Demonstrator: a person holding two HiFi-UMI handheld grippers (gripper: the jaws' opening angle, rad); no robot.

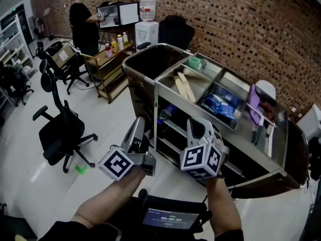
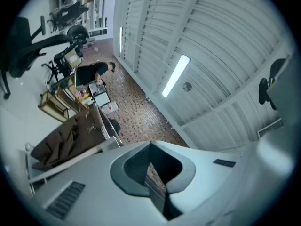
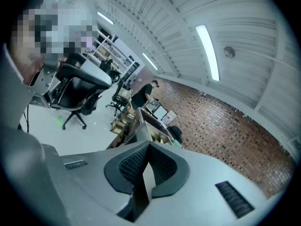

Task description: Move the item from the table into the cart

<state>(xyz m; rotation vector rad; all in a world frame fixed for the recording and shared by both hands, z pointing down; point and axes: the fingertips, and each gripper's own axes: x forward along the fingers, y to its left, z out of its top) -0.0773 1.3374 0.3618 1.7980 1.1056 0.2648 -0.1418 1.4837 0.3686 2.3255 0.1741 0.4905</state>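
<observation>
Left gripper [image 1: 139, 123], right gripper [image 1: 196, 123] — jaws together, empty; the cart [image 1: 228, 134] lies lengthwise upper-left to lower-right.

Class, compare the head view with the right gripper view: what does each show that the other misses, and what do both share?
Only the head view: a green mug and a blue packet in the top compartments of the steel cart, plus the left claw. Only the right gripper view: the white ribbed ceiling with its long strip light, and a straight look at the right claw, jaws shut, nothing between them. Both: the cart, the red brick wall, the person in black at the far desk and a black office chair.
</observation>
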